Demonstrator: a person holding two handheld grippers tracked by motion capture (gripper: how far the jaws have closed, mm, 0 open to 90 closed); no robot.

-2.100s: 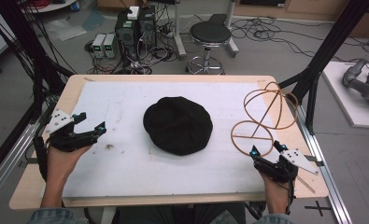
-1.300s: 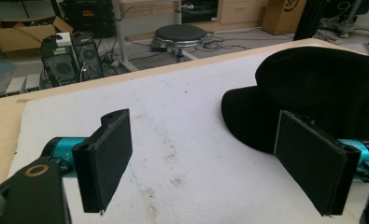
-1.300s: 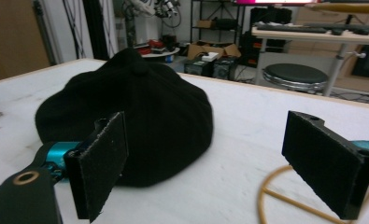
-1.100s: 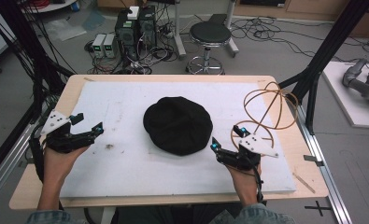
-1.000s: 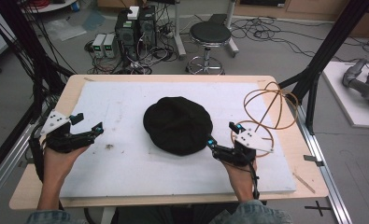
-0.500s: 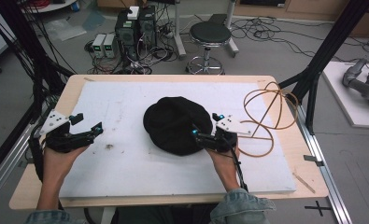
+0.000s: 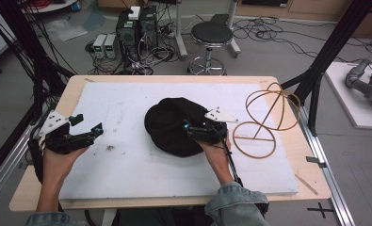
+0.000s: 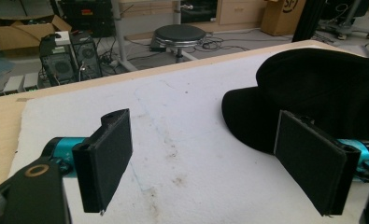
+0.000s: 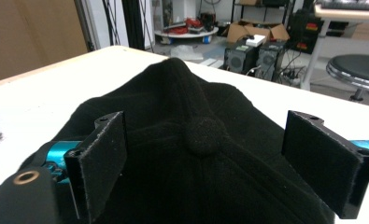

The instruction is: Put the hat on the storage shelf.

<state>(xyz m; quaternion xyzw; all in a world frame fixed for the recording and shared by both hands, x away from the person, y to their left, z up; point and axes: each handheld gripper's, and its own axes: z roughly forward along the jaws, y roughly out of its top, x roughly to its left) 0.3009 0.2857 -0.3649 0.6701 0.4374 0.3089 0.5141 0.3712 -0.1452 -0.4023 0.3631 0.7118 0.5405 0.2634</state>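
My right gripper (image 9: 205, 168) gapes wide over the soft, light black cap (image 7: 176, 125) at frame centre. I'd pinch its crown button (image 9: 202, 135). My left gripper (image 8: 215, 158) sits open too.

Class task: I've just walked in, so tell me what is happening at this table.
A person holds a claw in each hand over a white mat. The right claw is over a black cap, jaws open on either side of its top button, not yet gripping. The left claw waits open at the left. A wire stand sits beside the cap.
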